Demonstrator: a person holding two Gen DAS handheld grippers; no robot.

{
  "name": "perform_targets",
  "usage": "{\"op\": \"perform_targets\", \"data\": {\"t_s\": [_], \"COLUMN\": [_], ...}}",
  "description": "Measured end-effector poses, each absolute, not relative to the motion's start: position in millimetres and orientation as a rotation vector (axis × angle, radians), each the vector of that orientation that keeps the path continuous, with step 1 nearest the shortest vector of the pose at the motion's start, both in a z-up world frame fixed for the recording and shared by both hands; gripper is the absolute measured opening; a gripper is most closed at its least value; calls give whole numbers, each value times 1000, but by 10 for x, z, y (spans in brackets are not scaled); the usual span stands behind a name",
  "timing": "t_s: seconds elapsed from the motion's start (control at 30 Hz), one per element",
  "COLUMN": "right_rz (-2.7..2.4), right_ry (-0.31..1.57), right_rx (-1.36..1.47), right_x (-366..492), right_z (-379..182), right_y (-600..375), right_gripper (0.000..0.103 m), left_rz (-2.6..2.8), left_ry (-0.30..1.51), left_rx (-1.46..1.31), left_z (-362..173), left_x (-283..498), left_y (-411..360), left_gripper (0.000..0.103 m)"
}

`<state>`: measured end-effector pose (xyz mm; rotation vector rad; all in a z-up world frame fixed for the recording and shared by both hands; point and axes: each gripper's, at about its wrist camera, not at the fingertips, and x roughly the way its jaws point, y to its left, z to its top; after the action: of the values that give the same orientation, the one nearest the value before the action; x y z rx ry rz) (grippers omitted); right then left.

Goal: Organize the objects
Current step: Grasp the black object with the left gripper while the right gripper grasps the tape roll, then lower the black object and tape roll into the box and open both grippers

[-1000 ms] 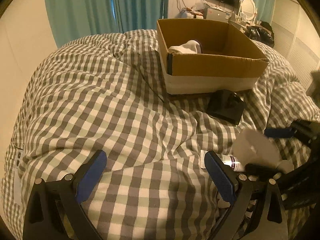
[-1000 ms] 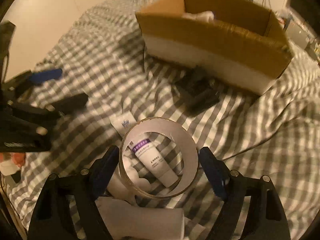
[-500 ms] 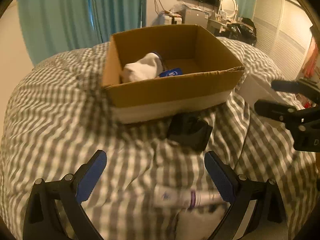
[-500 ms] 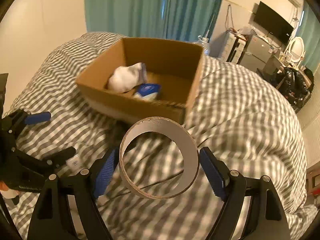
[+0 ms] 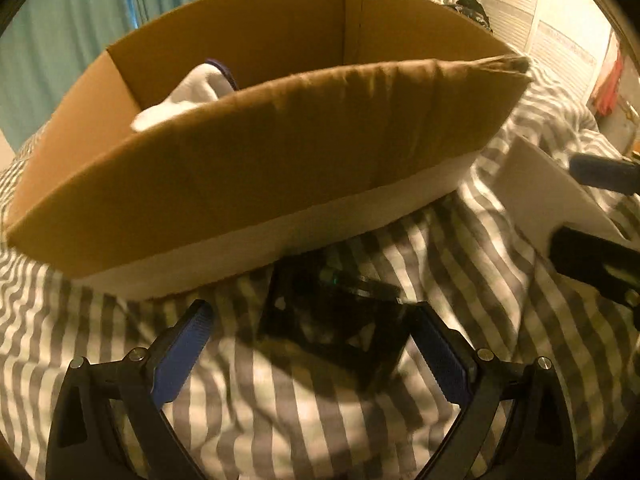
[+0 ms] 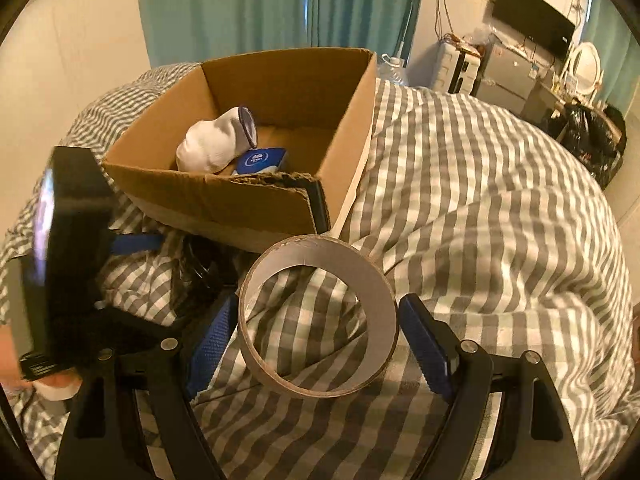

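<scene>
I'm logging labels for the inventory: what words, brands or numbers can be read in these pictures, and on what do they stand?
None can be read for certain.
Blue tin in the cardboard box: white lettering on its lid, too blurred to read.
Label strip on the left gripper's body, at the right wrist view's left edge: white print, too small to read.
Tape roll in the right gripper: no print visible.
</scene>
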<state>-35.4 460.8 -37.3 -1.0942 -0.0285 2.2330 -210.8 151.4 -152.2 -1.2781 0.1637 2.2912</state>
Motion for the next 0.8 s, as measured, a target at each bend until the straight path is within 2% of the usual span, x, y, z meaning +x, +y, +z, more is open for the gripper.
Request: {"op": "perform_targets", "data": {"t_s": [0.17,0.23,0.3,0.43,0.8], "right_rz": [2248,2246,2245,2240,2233], "right_ry": [-15,-26,-35,-40,-125], "right_rx": [-1068,-1059,-1053,-1060,-1032], "right_x": [-297,-283,-273,-262,-167], "right_z": [-353,-343,-334,-339,-241], "right_y": [4587,4559,4525,4479,4052], "right_gripper": [82,82,82,82,82], "left_rz": [2281,2271,2245,2254,2290], "left_ry": [118,105,102,143,104], "left_rx": [-1304,-1292,-1277,-1286,-1211], "left_z": [-1588,-1575,-1553,-1473,-923], "left_x": [-2196,-2182,-2140,-2037,-1678], "left_y": [1527,1522,1528,1511,1168], "left_gripper": [99,92,76,75,75]}}
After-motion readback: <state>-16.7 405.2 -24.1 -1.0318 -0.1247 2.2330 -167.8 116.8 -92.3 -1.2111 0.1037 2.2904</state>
